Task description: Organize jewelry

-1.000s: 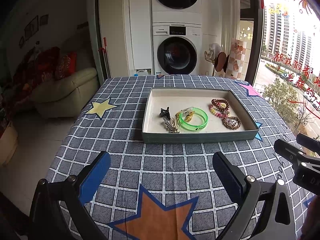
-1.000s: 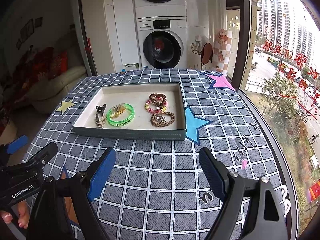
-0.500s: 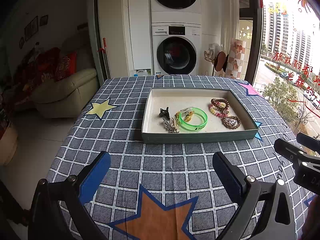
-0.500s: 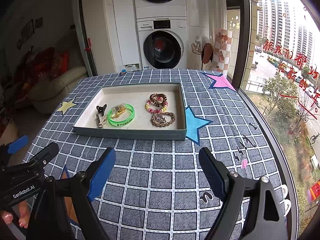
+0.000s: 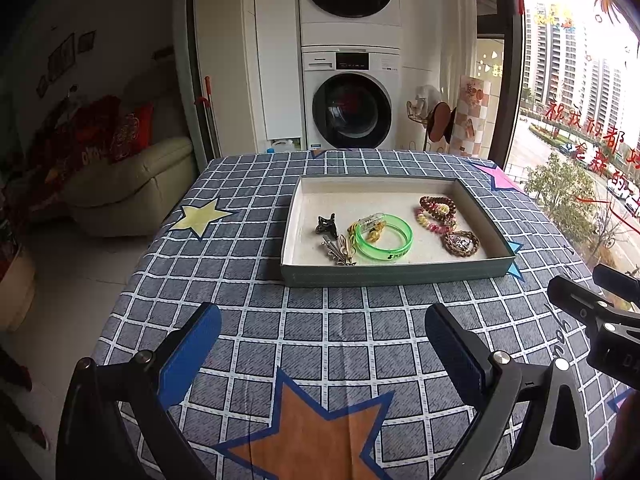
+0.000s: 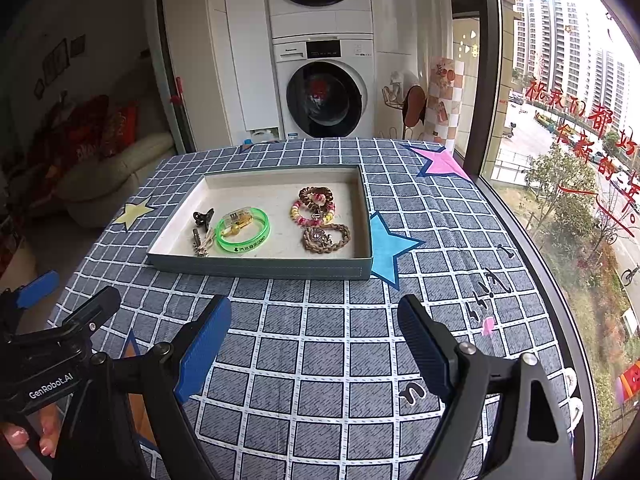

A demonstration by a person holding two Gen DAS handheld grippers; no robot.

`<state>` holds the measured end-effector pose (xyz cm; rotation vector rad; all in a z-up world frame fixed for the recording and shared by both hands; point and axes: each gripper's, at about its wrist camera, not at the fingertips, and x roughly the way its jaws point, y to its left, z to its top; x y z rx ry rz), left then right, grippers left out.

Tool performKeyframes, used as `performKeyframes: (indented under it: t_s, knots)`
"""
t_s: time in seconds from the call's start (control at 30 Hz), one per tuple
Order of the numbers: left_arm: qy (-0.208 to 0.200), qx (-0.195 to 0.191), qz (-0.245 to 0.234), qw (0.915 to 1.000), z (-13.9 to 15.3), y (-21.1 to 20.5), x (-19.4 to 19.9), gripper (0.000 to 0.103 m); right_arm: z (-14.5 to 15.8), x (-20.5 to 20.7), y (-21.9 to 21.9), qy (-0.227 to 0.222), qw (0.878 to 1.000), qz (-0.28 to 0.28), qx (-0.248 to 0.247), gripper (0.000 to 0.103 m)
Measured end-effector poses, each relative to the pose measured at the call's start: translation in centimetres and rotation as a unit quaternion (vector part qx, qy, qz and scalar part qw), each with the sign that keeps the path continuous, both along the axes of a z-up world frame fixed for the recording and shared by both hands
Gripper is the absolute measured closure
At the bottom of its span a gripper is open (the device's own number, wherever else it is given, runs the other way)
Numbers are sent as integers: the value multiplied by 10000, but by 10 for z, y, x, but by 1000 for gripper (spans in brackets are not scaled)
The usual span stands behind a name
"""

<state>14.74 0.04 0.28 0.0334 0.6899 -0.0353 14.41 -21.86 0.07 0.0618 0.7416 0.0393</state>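
A checked blue tablecloth (image 5: 256, 320) with coloured stars is covering the surface, and beyond it a stacked washer and dryer (image 5: 350, 92) are standing against the wall. Toward the far half of the cloth a shallow grey-green tray (image 6: 260, 268) is sitting flat, holding all the jewelry. The left gripper (image 5: 320, 344) and the right gripper (image 6: 314, 336) are hovering side by side over the near cloth, both tilting down toward the tray, both with jaws standing wide and nothing between them (the blue pads are bare). Inside the tray, a green bangle (image 6: 243, 232) is lying near the middle, with a clear and yellow piece overlapping its far rim. To its right a pink and yellow beaded bracelet (image 6: 312, 212) and a brown braided bracelet (image 6: 326, 238) are lying just beside each other. At the left, a black claw clip (image 6: 203, 217) is resting above some metal hair clips (image 6: 199, 242).
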Motion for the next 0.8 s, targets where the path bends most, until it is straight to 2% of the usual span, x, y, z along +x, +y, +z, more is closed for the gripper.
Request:
performKeyframes:
  t_s: [0.8]
  knots:
    - [14, 39, 5, 10000, 0, 1, 0, 0, 2, -1, 2, -8, 10000, 9, 6, 16]
